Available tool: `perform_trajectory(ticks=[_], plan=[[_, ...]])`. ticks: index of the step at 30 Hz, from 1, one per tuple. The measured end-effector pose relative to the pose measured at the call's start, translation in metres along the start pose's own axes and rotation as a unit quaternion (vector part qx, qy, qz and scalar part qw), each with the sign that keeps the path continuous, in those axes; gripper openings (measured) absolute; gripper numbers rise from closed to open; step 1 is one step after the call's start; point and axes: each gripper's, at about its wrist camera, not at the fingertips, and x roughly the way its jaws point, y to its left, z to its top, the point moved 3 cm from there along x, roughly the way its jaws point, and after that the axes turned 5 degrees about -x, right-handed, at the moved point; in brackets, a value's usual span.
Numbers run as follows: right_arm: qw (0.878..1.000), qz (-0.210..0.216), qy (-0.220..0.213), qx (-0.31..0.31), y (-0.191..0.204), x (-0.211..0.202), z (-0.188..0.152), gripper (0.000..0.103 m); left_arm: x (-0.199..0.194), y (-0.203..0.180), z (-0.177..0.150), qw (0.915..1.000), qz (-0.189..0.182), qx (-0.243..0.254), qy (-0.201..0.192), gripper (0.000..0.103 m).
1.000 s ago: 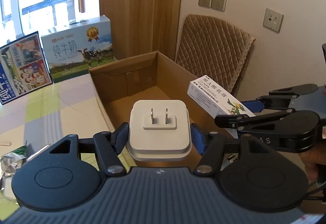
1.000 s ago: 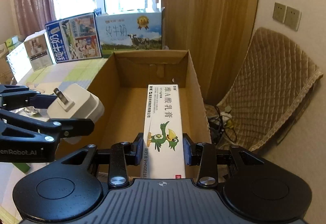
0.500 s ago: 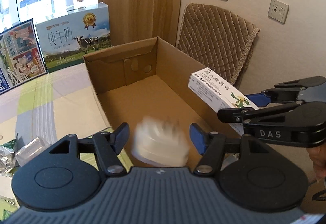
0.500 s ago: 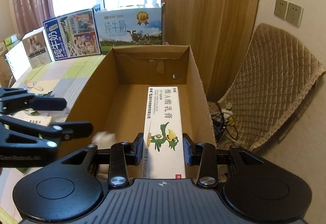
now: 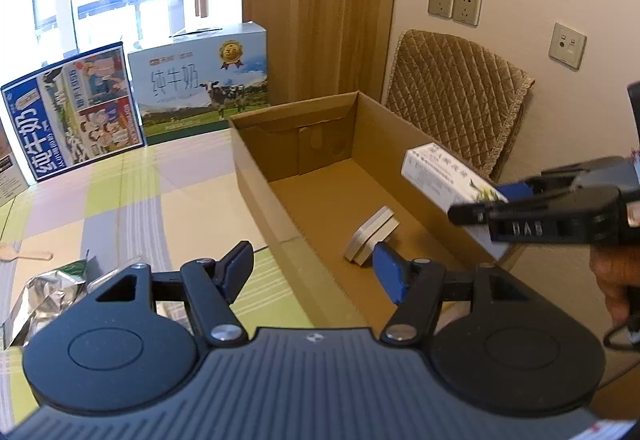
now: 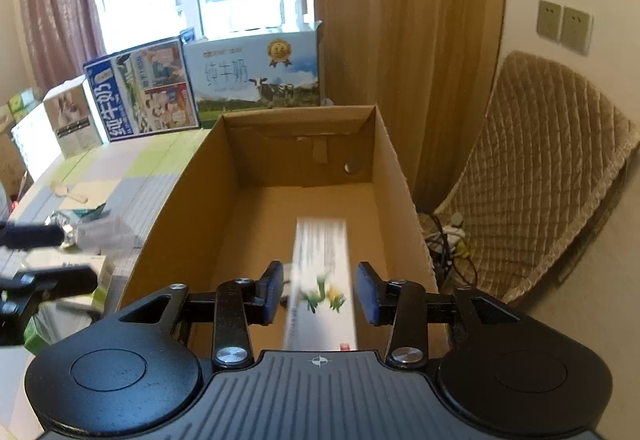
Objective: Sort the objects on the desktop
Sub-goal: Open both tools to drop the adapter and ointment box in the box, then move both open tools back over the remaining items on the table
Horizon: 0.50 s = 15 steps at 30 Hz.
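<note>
Cardboard box (image 6: 188,180) walls flank the blurred ointment carton (image 6: 320,264), lengthwise toward its far wall, between the released right gripper (image 6: 318,294); the left gripper (image 5: 312,272) gapes empty.

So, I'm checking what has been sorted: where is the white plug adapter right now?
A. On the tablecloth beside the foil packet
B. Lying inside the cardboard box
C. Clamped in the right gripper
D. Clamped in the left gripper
B: the white plug adapter lies on the floor of the cardboard box, while the left gripper stands open and empty above it.
</note>
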Motion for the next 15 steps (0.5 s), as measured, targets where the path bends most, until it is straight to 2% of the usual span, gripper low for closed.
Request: perform_trajectory(ticks=[10, 13, 15], plan=[[1.000, -0.002, -0.018, 0.010, 0.001, -0.030, -0.010, 0.052, -0.018, 0.016, -0.021, 0.9996, 0.009, -0.024, 0.007, 0.063], [1.000, 0.001, -0.016, 0.010, 0.009, -0.039, -0.014, 0.057, -0.024, 0.021, -0.028, 0.9994, 0.015, -0.029, 0.009, 0.064], [1.000, 0.007, -0.012, 0.009, 0.017, -0.045, -0.016, 0.066, -0.028, 0.024, -0.032, 0.9992, 0.020, -0.034, 0.011, 0.064]])
